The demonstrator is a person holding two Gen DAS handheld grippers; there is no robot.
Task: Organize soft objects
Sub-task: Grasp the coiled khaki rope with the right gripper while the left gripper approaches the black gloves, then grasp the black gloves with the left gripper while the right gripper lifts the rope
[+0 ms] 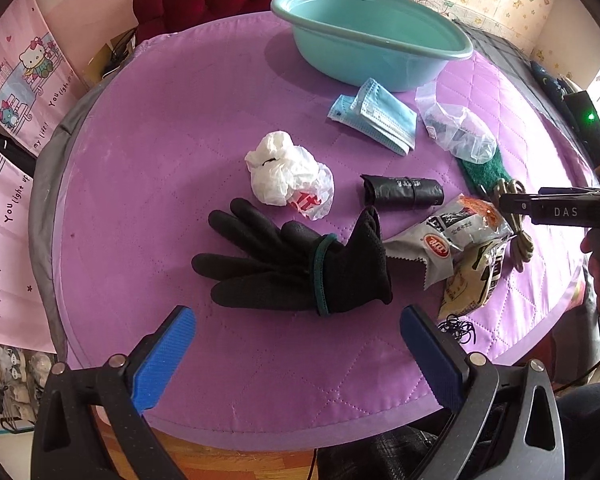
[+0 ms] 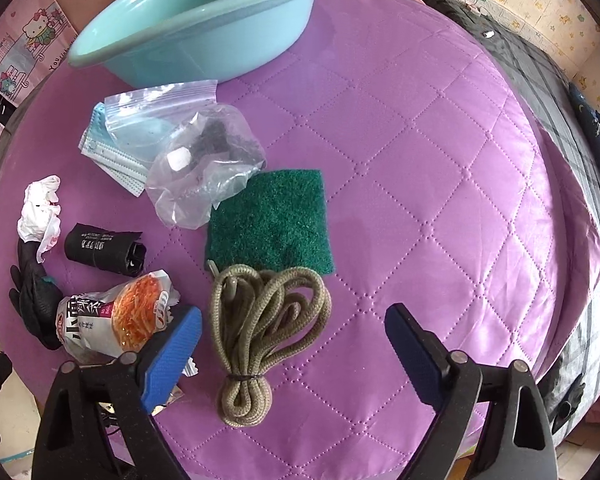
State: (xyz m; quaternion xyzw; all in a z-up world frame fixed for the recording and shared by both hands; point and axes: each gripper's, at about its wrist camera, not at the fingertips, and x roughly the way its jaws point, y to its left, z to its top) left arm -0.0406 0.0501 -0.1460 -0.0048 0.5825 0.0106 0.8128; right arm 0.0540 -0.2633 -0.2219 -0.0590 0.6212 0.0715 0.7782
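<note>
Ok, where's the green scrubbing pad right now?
In the right wrist view the green scrubbing pad lies flat on the purple cloth, just beyond the coiled cord and partly under the clear plastic bag.

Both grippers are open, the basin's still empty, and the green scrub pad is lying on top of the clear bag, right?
Not quite: the clear bag overlaps the green scrub pad, as the right wrist view shows. The left gripper and right gripper are open, and the basin is empty.

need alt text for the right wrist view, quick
The open right gripper hovers over a bundled olive cord on a purple quilted table cover. Beyond it lie a green scouring pad, clear plastic bags, a snack packet and an empty teal basin.
</note>
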